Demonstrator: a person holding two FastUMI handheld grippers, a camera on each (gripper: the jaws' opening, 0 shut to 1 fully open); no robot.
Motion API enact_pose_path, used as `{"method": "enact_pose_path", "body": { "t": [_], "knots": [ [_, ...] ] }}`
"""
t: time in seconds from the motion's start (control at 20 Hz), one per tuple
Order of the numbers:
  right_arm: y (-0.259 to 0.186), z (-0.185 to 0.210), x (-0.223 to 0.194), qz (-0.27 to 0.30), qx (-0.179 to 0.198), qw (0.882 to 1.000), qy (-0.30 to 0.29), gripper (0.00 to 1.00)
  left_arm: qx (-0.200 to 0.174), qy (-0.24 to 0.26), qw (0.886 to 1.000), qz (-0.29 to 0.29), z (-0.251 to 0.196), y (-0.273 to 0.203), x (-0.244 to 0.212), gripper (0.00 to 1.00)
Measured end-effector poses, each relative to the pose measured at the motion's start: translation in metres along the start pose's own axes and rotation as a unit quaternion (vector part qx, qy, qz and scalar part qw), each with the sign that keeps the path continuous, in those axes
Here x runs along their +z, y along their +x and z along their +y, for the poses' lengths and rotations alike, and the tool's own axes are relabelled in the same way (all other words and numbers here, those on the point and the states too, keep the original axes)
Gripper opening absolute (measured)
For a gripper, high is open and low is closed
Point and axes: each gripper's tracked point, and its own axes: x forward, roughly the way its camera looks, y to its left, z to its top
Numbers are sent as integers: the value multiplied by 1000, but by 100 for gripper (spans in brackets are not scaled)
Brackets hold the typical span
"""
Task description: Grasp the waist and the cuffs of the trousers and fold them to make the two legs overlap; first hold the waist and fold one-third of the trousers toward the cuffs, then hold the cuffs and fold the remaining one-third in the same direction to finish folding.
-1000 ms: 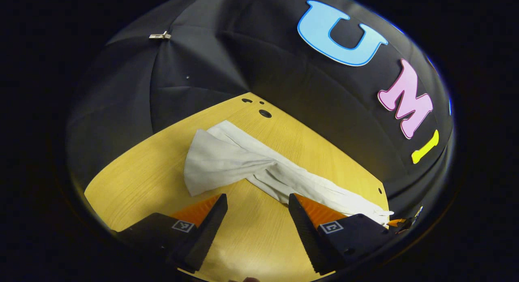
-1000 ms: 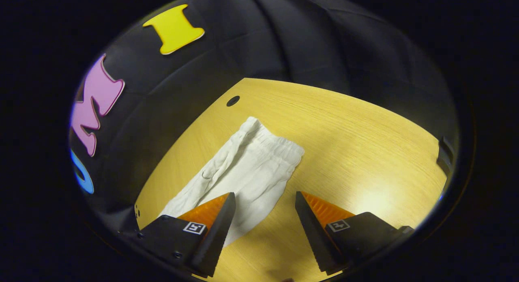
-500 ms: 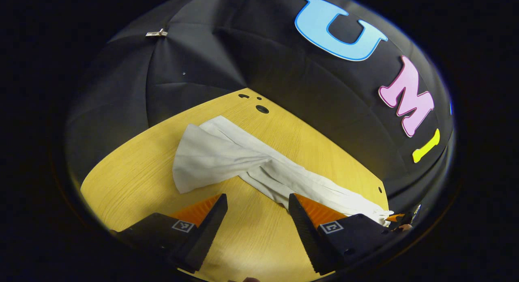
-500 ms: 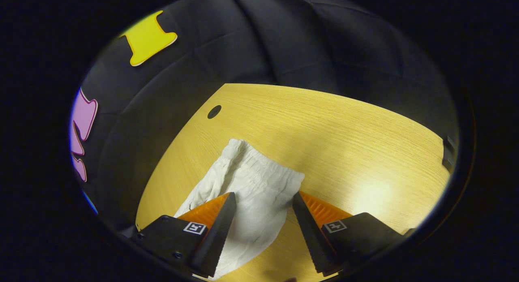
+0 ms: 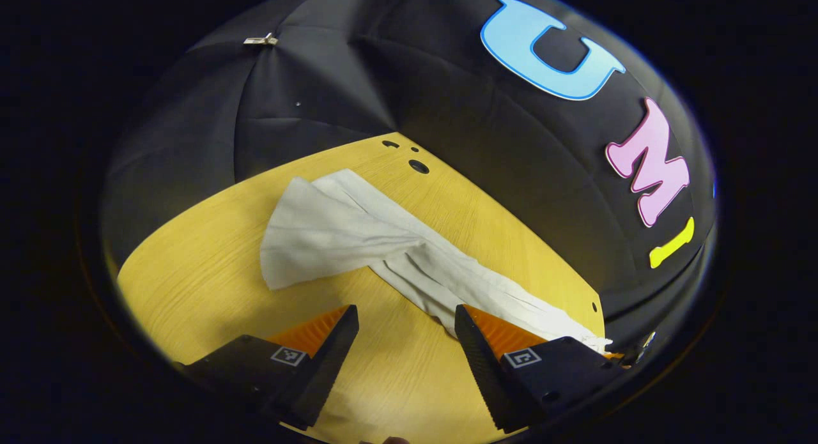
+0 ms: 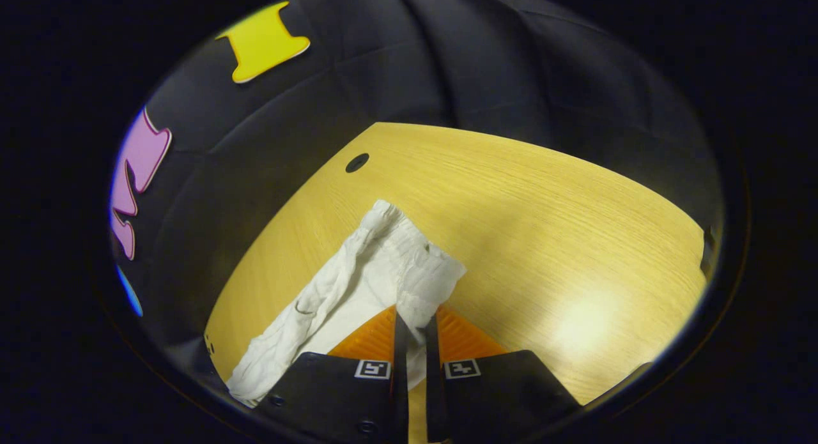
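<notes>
One pair of white trousers (image 5: 358, 239) lay on the yellow wooden table (image 5: 211, 284); two grippers were at work. The right gripper (image 6: 414, 322) was clamped on the elastic waist (image 6: 422, 271), both fingers (image 6: 399, 342) pressing the gathered cloth, which rose slightly from the table; the left gripper (image 5: 406, 322) hovered with its jaws spread wide, nothing between them, near the leg cuffs (image 5: 287, 239). Three dark holes (image 5: 418, 167) marked the table's far corner; the waist end was cut off in the left gripper view.

place: recording booth | black cloth wall (image 5: 332, 86) | wooden table (image 6: 543, 214)
</notes>
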Motion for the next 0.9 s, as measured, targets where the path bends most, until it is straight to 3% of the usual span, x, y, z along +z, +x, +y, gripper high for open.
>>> {"method": "enact_pose_path", "body": {
  "t": [0.15, 0.3, 0.35, 0.5, 0.55, 0.9],
  "knots": [
    [-4, 5, 1, 4, 7, 999, 40, 15, -5, -19, 1000, 5, 2, 5, -6, 96],
    [-12, 8, 9, 0, 7, 1000, 2, 15, -6, -34, 999, 12, 8, 11, -11, 96],
    [-15, 9, 12, -3, 7, 1000, 1, 16, -7, -39, 999, 12, 11, 13, -10, 92],
    [-20, 10, 17, -12, 4, 1000, 8, 15, -15, -58, 998, 13, 21, 17, 1, 100],
    [-20, 11, 18, -16, 2, 1000, 9, 16, -15, -65, 998, 14, 23, 19, 1, 96],
    [-48, 14, 43, -56, 12, 997, -42, 16, -16, -103, 995, 1, 20, 39, 8, 96]
  ]
}}
